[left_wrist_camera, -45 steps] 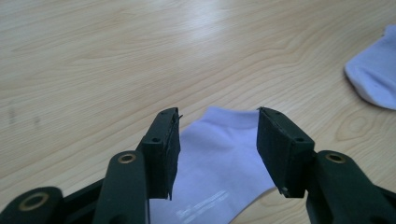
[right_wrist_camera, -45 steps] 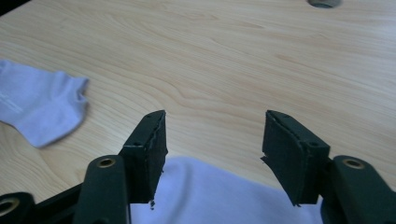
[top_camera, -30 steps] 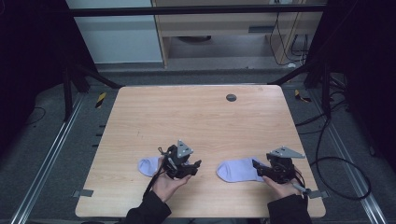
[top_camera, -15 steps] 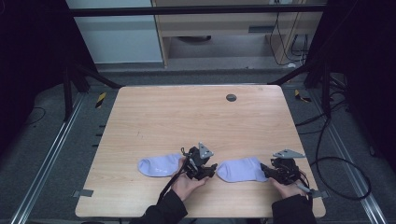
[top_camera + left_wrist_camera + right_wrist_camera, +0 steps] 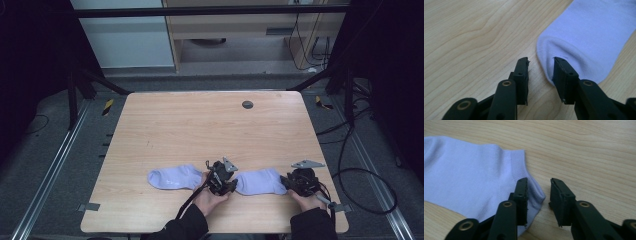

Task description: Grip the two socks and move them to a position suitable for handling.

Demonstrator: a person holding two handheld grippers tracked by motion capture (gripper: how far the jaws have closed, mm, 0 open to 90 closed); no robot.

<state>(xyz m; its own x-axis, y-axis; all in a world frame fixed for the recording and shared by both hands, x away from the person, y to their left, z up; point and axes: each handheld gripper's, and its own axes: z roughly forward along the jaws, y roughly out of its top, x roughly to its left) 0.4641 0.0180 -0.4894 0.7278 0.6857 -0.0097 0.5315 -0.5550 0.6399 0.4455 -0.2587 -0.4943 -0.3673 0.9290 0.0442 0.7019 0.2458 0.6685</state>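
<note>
Black sleeves [image 5: 186, 226]; black screw-studded jaws; grey three-cornered plates [image 5: 307, 163].

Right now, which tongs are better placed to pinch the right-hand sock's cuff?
Right. The right tongs, jaws just closing, straddle the cuff corner of the sock; the left tongs, also closing, sit at its toe.

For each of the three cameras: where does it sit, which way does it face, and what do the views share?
High view: above the person's side, looking forward and down on the table; forearms and both hand-held grippers show.
Left gripper view: rides the left hand-held gripper, facing the toe of the right sock.
Right gripper view: rides the right hand-held gripper, facing that sock's cuff.
Shared: the right sock.
</note>
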